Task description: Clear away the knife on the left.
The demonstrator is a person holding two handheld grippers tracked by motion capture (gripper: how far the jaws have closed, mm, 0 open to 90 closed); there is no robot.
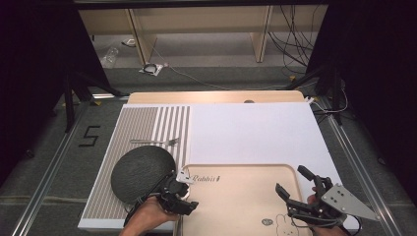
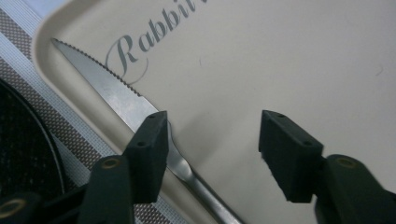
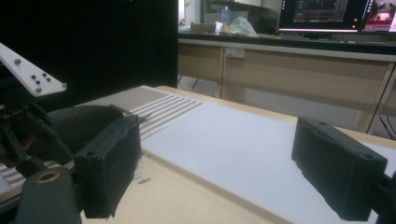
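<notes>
Steel knife (image 2: 126,100), thin, stiff and slippery-looking, lies flat on the tray (image 2: 280,56) beside the left gripper (image 2: 212,140), fingers released like the right gripper's (image 3: 233,168); its handle seems the safest hold.

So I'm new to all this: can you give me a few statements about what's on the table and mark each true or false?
1. A knife lies in the tray along its left edge. True.
2. The left gripper is clamped shut on the knife. False: its jaws stand open, the knife by one jaw.
3. A fork lies on the striped mat. True.
4. The dark round plate sits inside the tray. False: it rests on the striped mat, left of the tray.
5. The right gripper holds a spoon. False: its jaws are open with nothing between them.
</notes>
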